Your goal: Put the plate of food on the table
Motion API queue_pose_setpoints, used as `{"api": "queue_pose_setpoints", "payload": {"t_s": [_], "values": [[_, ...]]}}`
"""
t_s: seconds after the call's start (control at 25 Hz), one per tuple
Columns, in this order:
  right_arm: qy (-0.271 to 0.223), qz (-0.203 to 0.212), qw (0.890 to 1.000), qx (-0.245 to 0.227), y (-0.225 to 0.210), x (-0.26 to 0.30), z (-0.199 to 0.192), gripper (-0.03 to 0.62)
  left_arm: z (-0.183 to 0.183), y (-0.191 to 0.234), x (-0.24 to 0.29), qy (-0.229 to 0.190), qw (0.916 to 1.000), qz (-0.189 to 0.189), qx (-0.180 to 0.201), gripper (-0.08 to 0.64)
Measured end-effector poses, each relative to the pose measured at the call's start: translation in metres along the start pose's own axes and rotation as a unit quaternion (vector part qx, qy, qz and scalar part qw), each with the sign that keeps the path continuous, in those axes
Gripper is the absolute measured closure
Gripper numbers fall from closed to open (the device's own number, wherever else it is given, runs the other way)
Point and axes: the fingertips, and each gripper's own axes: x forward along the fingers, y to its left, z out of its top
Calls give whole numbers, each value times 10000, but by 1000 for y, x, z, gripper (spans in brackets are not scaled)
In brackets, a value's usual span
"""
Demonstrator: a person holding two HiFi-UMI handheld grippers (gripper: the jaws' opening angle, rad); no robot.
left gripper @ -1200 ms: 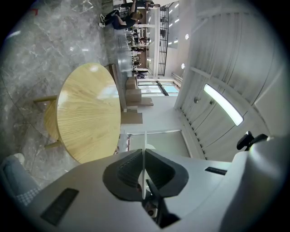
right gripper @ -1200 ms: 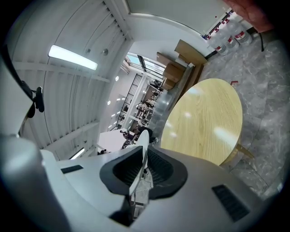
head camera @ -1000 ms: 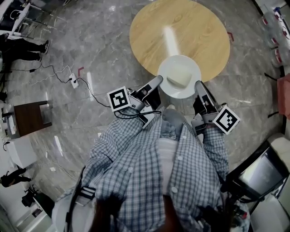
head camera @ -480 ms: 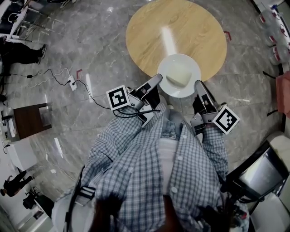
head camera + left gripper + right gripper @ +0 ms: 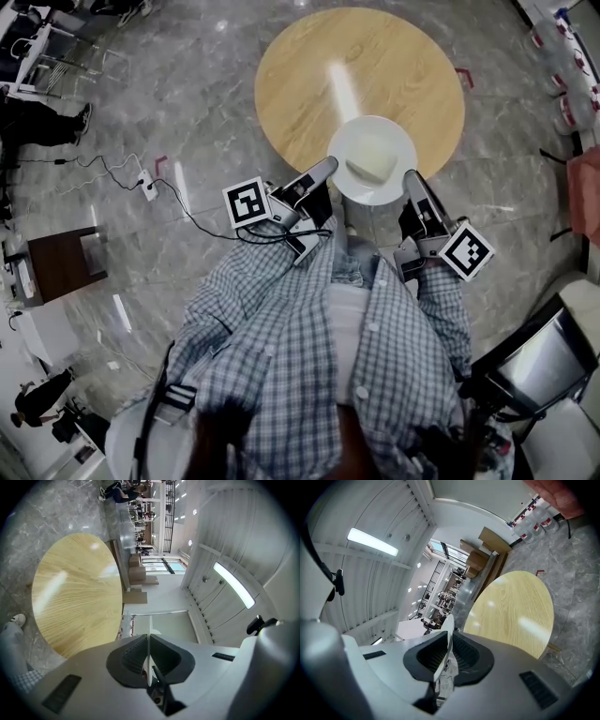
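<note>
1. Plate [image 5: 397,141] of food is up in the air, and my two claws hold it, one on each side.
2. My left claw [image 5: 327,167] is pinched tight on the plate's left rim. In the left gripper view I see the thin white rim right between the dark pads.
3. My right claw [image 5: 409,176] is pinched tight on the right rim in the same way.
4. A pale block of food [image 5: 368,167] lies near the middle of the plate.
5. In the head view the plate sits over the near edge of the round wooden bench [image 5: 309,84]. Part of it covers the wood and part covers the grey stone floor [image 5: 206,112].
6. I cannot tell if the plate touches the bench.
7. A checked shirt [image 5: 300,347] fills the bottom of the head view.
8. A white power strip [image 5: 147,181] with a black cable lies on the floor, well to the left.
</note>
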Motion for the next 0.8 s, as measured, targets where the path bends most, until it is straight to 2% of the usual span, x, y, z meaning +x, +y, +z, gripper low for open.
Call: {"api": "queue_pose_setpoints", "payload": {"t_s": [0.48, 0.8], "values": [[-104, -264, 9995, 138, -30, 49, 34, 558, 48, 24, 49, 288, 9994, 129, -173, 538], [-232, -419, 9988, 120, -34, 45, 41, 558, 47, 24, 61, 466, 9987, 105, -171, 538]]}}
